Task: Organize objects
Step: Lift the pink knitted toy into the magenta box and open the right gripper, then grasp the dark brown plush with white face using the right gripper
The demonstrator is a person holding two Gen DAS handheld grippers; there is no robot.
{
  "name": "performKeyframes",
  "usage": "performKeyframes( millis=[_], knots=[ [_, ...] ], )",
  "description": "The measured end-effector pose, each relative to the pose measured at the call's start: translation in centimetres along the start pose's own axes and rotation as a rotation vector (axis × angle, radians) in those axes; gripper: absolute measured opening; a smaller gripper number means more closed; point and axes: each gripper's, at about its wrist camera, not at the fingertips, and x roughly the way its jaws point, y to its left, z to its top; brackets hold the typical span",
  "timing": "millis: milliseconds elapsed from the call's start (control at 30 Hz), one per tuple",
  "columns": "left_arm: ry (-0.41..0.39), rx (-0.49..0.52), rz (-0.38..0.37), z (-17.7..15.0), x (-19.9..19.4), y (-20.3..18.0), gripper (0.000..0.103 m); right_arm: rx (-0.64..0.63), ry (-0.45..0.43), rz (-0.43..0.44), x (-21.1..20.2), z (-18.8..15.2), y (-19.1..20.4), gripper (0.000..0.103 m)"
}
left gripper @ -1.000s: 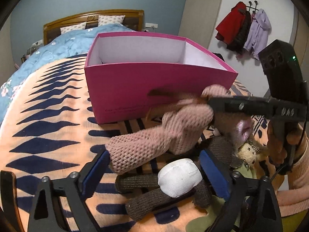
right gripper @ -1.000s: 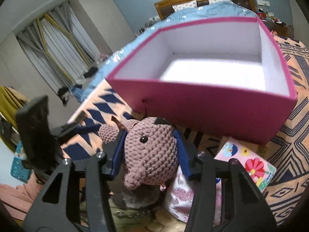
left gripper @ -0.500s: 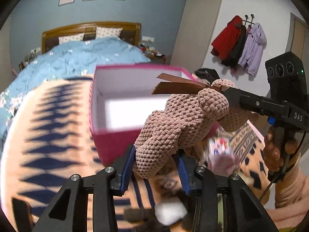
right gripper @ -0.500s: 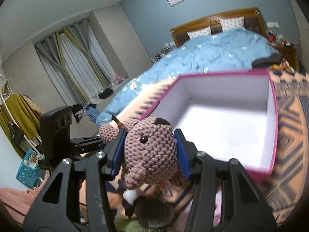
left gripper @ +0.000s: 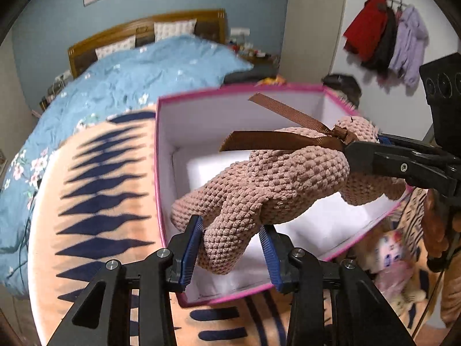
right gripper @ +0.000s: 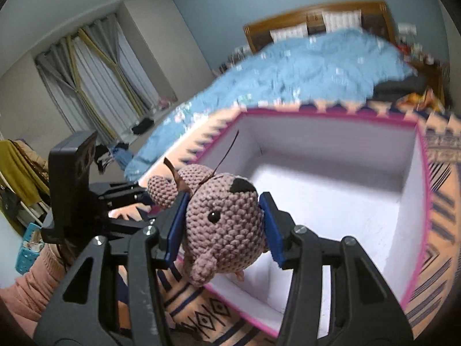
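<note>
A pink-brown crocheted toy [left gripper: 273,178] with a brown ribbon hangs stretched between my two grippers, above the open pink box [left gripper: 161,158]. The left gripper [left gripper: 230,230] has its blue pads pressed on the toy's leg, and its jaws are still closing a little. In the right wrist view the right gripper [right gripper: 224,210] is shut on the toy's head [right gripper: 227,230], over the near corner of the box [right gripper: 420,173]. The box's white inside looks bare. From the left wrist view, the right gripper [left gripper: 374,155] reaches in from the right.
The box stands on an orange blanket with navy diamonds [left gripper: 95,201] across a bed with a blue duvet [left gripper: 129,80]. More soft toys [left gripper: 394,262] lie right of the box. Coats [left gripper: 383,37] hang on the far wall. A sleeved arm [right gripper: 37,282] shows at lower left.
The left gripper closed on the toy's leg. Both grippers then lifted the toy off the pile of toys and carried it up over the box.
</note>
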Motion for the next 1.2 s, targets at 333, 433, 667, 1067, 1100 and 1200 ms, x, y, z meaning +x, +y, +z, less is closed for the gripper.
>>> performKeyframes(
  millis=[333, 433, 667, 1067, 1100, 1200],
  knots=[
    [0.008, 0.044, -0.059, -2.2, -1.7, -2.5, 0.039, -0.001, 0.139, -0.037, 2.8, -1.1, -2.6, 0.055],
    [0.007, 0.02, -0.1, -2.9, -2.3, -2.7, 0.039, -0.018, 0.146, -0.105, 2.6, -1.1, -2.3, 0.058],
    [-0.175, 0.008, -0.061, -4.8, -5.8, -2.9, 0.07, -0.051, 0.031, -0.084, -2.1, -2.5, -0.9, 0.064],
    [-0.287, 0.056, -0.086, -11.0, -11.2, -4.4, 0.087, -0.244, 0.085, 0.023, -6.9, -10.8, 6.2, 0.08],
    [-0.27, 0.052, -0.084, -11.6, -11.0, -4.3, 0.087, -0.256, 0.125, 0.015, -6.1, -11.8, 6.5, 0.08],
    [-0.233, 0.022, -0.097, -13.2, -10.4, -3.9, 0.087, -0.262, 0.22, -0.017, -3.4, -13.7, 6.5, 0.078]
  ],
)
